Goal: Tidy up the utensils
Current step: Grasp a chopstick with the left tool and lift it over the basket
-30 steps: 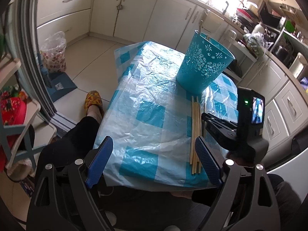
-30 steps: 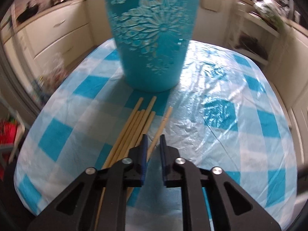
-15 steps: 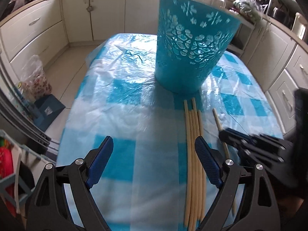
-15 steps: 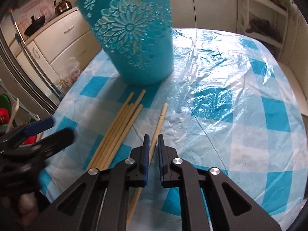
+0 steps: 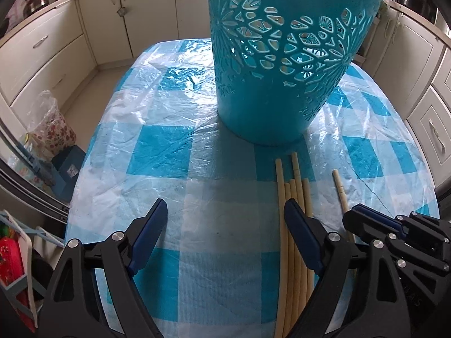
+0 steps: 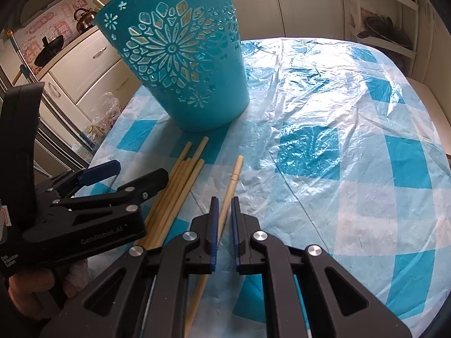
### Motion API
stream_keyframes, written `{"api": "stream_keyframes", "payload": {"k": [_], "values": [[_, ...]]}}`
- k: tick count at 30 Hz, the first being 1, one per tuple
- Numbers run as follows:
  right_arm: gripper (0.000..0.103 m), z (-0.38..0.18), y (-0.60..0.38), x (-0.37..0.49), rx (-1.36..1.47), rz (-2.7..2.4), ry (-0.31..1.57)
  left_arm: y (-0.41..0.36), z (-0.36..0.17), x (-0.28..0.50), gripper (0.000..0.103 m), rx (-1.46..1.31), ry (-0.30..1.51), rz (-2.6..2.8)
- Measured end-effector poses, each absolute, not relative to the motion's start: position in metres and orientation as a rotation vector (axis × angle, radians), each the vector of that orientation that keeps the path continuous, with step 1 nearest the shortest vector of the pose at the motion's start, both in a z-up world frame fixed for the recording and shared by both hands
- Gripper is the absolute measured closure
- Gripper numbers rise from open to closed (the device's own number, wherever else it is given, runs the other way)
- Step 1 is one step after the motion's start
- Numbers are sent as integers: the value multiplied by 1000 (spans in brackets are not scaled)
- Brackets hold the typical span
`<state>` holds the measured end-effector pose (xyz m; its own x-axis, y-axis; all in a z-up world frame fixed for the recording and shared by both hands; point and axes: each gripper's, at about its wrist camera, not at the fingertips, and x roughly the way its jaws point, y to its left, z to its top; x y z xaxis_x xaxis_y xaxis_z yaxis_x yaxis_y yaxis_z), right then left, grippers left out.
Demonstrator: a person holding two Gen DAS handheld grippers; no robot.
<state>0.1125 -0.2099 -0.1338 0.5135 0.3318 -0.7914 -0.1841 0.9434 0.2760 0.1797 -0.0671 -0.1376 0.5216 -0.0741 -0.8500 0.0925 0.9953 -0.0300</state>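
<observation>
**Right jaws on the lone chopstick**

Your right gripper (image 6: 224, 205) has its jaws nearly closed around the single chopstick (image 6: 233, 178) lying apart on the desk (image 6: 352, 169). Your left gripper (image 5: 225, 214) hangs with jaws spread wide, its right finger over the chopstick bundle (image 5: 293, 191). Beyond stands the teal cutout basket (image 5: 282, 64).

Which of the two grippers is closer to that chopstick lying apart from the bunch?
Right. The right gripper straddles the lone chopstick, its fingers nearly closed around it. The left gripper hangs open beside the bunch, which lies between it and that chopstick.
</observation>
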Motion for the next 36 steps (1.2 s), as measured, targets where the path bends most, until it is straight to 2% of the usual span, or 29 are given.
{"api": "stream_keyframes", "payload": {"k": [8,11,14,16,17,19,21,24,27,31,36], "values": [[94,-134,-209,115,165,311,983,-72,-141,182,24,76,1012,-85],[94,-134,-208,115,154,307,977,-73,-140,184,30,79,1008,-88],[94,-135,-204,114,140,302,970,-75,-138,186,42,82,1006,-103],[94,-135,-203,115,137,300,967,-79,-137,187,58,88,1002,-121],[93,-135,-203,115,138,300,966,-80,-136,187,64,90,1000,-135],[93,-135,-202,115,136,300,962,-82,-136,185,83,88,1002,-165],[93,-135,-201,116,130,299,957,-80,-135,184,96,72,1010,-183],[93,-135,-200,116,129,300,954,-65,-132,179,98,-21,1046,-200],[93,-136,-201,116,138,301,955,-46,-109,161,98,-112,998,-206],[92,-136,-203,117,155,300,958,-21,-40,133,98,-275,815,-283],[92,-137,-205,117,173,299,959,-13,35,129,98,-347,591,-339]]}}
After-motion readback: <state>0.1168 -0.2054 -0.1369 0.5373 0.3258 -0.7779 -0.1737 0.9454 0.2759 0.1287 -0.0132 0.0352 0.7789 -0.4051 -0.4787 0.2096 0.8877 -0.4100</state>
